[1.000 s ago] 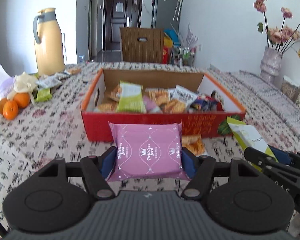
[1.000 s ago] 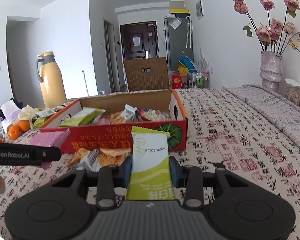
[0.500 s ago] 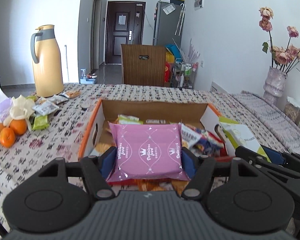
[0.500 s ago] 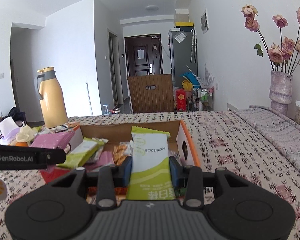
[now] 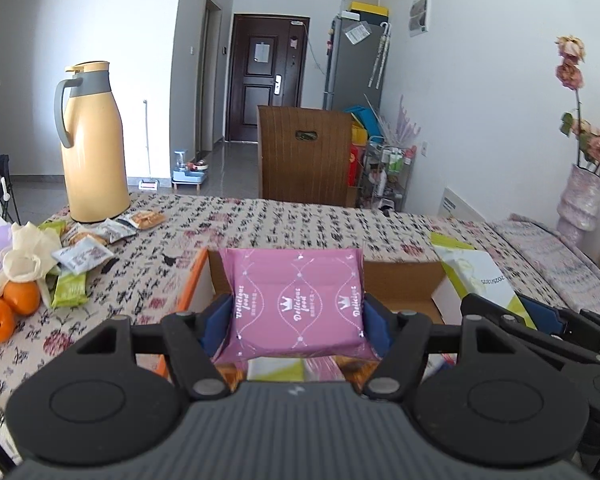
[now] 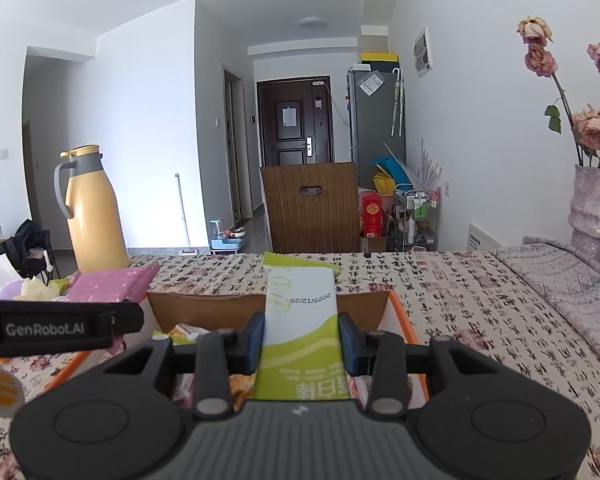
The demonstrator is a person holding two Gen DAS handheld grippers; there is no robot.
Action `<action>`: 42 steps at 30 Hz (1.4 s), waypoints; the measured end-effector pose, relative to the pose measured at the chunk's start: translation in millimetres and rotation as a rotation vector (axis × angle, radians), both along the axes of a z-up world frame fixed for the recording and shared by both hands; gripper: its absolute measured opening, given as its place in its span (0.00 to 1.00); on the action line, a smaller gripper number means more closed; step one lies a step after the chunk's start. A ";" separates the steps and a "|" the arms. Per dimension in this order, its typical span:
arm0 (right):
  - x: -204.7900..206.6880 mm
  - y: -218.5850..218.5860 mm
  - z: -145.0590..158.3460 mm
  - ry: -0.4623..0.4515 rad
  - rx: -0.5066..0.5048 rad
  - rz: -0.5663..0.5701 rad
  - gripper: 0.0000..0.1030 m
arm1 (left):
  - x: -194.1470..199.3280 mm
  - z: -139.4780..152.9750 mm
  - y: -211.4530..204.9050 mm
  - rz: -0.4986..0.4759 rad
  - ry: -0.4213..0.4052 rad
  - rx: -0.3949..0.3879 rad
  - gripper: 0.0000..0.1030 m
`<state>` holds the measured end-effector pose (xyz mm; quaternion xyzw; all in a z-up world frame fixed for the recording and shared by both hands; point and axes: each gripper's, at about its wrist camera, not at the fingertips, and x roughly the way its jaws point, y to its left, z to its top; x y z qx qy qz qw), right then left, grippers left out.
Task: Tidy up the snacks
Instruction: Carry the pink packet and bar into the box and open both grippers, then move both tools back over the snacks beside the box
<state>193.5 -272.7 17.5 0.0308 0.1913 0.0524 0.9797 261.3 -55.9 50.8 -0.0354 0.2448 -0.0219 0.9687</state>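
Snacks were the business of this moment, two of them in the air above the open cardboard box [image 5: 400, 276]. A second earlier both grippers had hung low in front of the box's red wall; by now they had risen and come forward, so that the near wall had dropped out of view beneath them and only the brown inner back wall and orange rim showed past the packets. I judged from this that the carry was nearly over and that the release into the box was the step in hand, with neither packet let go yet. The left gripper [image 5: 296, 320] pinched a pink snack packet [image 5: 296, 304] by its two short sides, its blue pads pressed in against the wrapper. That packet was flat and pillow-like, glossy, printed with small crowns and looping white lines, and lay level. The right gripper [image 6: 302, 340] clamped a green and white snack packet [image 6: 300, 320], long and narrow, upright along the fingers, with a date printed across its white part. Below it other wrapped snacks lay heaped inside the box. More loose snack packets [image 5: 88, 248] remained on the patterned tablecloth [image 5: 300, 224] near the yellow thermos jug [image 5: 94, 144], beside some oranges [image 5: 8, 304], so the sorting looked unfinished.
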 end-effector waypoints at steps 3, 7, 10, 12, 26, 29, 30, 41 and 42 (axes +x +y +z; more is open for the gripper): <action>12.6 -1.5 -8.1 0.000 0.013 -0.014 0.36 | 11.2 -6.3 2.0 0.025 -0.018 -0.001 0.67; 18.5 -5.7 -21.3 0.014 0.019 -0.015 0.36 | 20.4 -22.0 8.4 0.040 -0.002 -0.022 0.67; 22.5 -7.1 -27.5 0.033 0.022 -0.008 0.36 | 20.5 -27.6 11.3 0.036 -0.020 -0.026 0.67; 24.4 -8.4 -31.6 0.048 0.026 -0.008 0.36 | 21.2 -31.2 12.4 0.027 -0.025 -0.031 0.67; 20.6 -21.7 -34.4 0.055 0.058 -0.074 0.98 | 17.0 -34.9 30.1 0.093 -0.064 -0.107 1.00; 19.0 -23.2 -34.4 0.051 0.069 -0.074 1.00 | 19.4 -35.6 30.0 0.093 -0.056 -0.107 1.00; 19.1 -23.3 -34.3 0.051 0.070 -0.074 1.00 | 19.3 -35.7 29.7 0.094 -0.057 -0.107 1.00; 19.1 -22.5 -23.7 0.053 0.057 -0.083 1.00 | 11.7 -20.3 26.4 0.106 -0.084 -0.118 1.00; 17.7 -22.0 -21.6 0.054 0.054 -0.084 1.00 | 9.4 -16.5 26.6 0.109 -0.090 -0.122 1.00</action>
